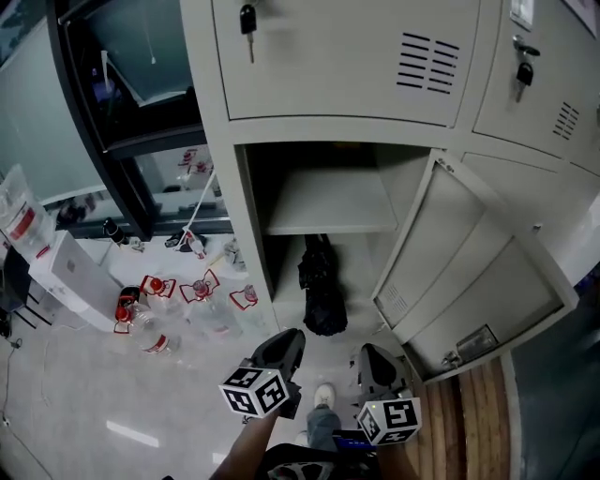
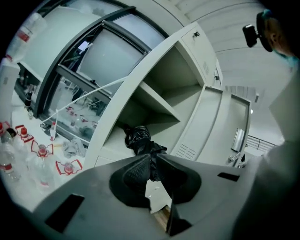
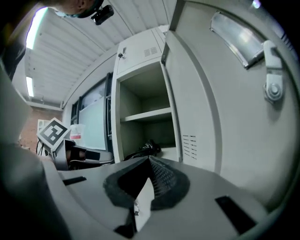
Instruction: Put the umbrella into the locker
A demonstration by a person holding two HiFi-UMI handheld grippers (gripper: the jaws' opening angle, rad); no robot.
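A folded black umbrella (image 1: 322,286) lies in the bottom compartment of the open grey locker (image 1: 246,187), under its shelf (image 1: 328,202), with its thick end towards the opening. It also shows in the left gripper view as the umbrella (image 2: 139,139) and, small, in the right gripper view as the umbrella (image 3: 145,149). My left gripper (image 1: 286,345) hangs in front of the locker, short of the umbrella, jaws shut with nothing in them. My right gripper (image 1: 375,361) is beside it near the open door (image 1: 469,272), also shut and empty.
Several water bottles (image 1: 202,295) and a white box (image 1: 70,272) lie on the floor at the left. The open door swings out to the right over a wooden floor strip (image 1: 478,422). A person's shoe (image 1: 324,396) is below the grippers. Keys (image 1: 247,19) hang in the upper doors.
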